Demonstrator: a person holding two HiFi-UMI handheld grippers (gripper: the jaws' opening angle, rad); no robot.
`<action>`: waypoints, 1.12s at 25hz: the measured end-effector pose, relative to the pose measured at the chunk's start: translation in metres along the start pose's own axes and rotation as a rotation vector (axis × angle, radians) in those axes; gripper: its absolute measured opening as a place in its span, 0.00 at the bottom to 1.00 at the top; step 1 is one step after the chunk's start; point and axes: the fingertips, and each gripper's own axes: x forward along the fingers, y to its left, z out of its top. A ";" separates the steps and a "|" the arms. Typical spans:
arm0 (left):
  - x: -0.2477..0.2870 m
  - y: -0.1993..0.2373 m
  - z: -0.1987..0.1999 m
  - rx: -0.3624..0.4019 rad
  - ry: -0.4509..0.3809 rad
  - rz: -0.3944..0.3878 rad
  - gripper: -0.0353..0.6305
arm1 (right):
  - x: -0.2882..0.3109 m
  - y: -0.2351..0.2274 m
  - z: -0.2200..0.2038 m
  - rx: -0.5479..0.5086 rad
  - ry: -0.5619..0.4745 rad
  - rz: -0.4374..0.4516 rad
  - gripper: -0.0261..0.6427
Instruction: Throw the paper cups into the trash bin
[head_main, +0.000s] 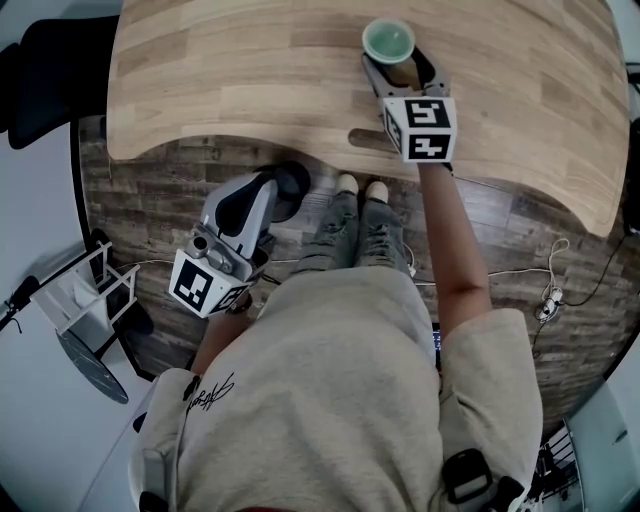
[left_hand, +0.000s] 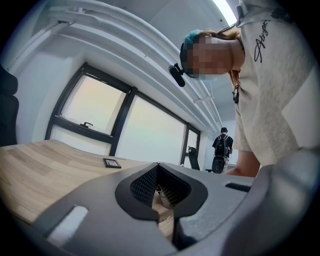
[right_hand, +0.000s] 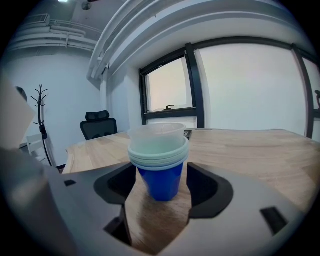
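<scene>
- step in hand: reaching for the pickup. the right gripper (right_hand: 160, 186) is released, with its jaws spread wide on either side of the stack of paper cups (right_hand: 159, 152). bare wood shows between each pad and the blue cup wall, so nothing is grasped yet.
- the stack stands upright on the table (head_main: 230, 90), towards its far side. a blue cup is outermost, with pale rims and a clear one nested in it.
- the left gripper (head_main: 272, 192) hangs off the table's near edge, over the floor. its jaws are drawn together, with nothing between them.
- next move, as i judge it: clench the right jaws on the lower blue wall, lift the stack clear of the table, then carry it off to the bin. the squeeze should be gentle, since thin nested cups would likely buckle or slip apart.
- i cannot pick out a trash bin in any view, so finding it comes first.
- around: a small flat dark thing (left_hand: 112, 163) lies on the table beyond the stack. a slot (head_main: 365, 138) is cut into the table near its front edge.
- an office chair (right_hand: 98, 125) and a coat stand (right_hand: 40, 112) stand past the table's far end.
- a white rack (head_main: 82, 292) stands on the floor off the table's left end, and cables (head_main: 550, 290) trail under its right end.
- nothing on the table blocks the lift, though the cables could catch a foot.
</scene>
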 end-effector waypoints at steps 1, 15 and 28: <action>0.000 0.001 0.000 0.001 0.001 -0.001 0.06 | 0.002 0.001 0.000 -0.005 0.006 0.005 0.48; 0.002 0.003 0.009 0.020 -0.011 0.000 0.06 | 0.002 -0.005 0.001 -0.012 0.002 0.002 0.47; 0.007 -0.001 0.024 0.049 -0.030 -0.014 0.06 | -0.013 -0.011 0.017 -0.035 -0.046 -0.028 0.46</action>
